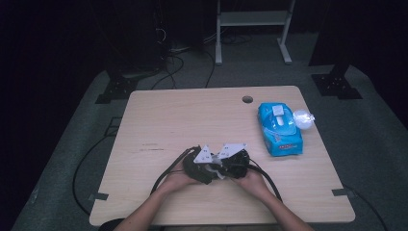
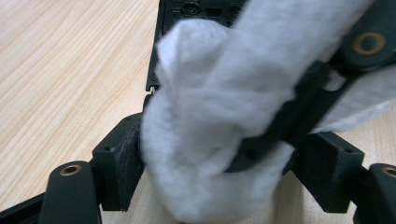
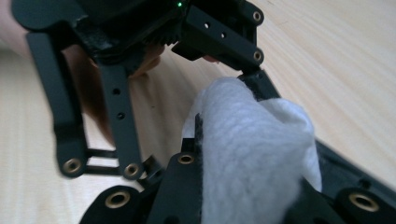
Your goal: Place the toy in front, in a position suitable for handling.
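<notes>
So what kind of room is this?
Probably a lab or workshop: a bare wooden table on grey carpet, cables trailing across the floor, and dark equipment stands behind it.

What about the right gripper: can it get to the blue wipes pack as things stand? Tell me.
Probably yes for reaching, since only bare table lies between the right gripper and the blue wipes pack. It could hardly grasp the pack, because its jaws are shut on a white wipe.

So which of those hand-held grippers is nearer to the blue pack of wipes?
Right. The right hand-held gripper sits closer to the blue pack of wipes; the left hand-held gripper is just beyond it, farther from the pack.
</notes>
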Demonstrator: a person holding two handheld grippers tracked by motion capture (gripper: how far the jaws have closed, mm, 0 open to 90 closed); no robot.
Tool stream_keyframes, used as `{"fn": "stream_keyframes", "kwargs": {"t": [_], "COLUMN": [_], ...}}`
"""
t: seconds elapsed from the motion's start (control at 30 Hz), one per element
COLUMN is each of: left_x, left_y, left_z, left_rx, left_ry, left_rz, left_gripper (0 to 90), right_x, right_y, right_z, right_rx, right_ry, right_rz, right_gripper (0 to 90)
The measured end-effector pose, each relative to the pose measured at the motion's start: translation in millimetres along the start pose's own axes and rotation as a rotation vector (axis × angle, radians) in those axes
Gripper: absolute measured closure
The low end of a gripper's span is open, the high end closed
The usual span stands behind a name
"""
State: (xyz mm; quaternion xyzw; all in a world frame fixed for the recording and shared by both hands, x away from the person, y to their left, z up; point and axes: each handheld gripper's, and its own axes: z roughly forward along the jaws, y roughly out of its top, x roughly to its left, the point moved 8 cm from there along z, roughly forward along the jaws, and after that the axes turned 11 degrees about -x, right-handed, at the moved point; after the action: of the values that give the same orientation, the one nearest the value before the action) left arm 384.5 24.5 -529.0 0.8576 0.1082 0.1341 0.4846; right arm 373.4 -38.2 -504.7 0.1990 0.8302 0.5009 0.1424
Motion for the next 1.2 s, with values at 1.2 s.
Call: {"fn": "stream_keyframes", "kwargs": {"t": [1.2], "left_x": [3.1], "left_y": [-0.9], "left_z": [-1.4], "left_rx": [-0.004], "left_ry": [0.002], "left_rz": [-0.002], "left_gripper": [23.7], "right_x": [-39.9], "right_y": [1.4], "right_z": [-7.9], "right_rx": [-0.018], "right_ry": [-0.145], "right_rz": [0.046], "right_gripper": [83.7]}}
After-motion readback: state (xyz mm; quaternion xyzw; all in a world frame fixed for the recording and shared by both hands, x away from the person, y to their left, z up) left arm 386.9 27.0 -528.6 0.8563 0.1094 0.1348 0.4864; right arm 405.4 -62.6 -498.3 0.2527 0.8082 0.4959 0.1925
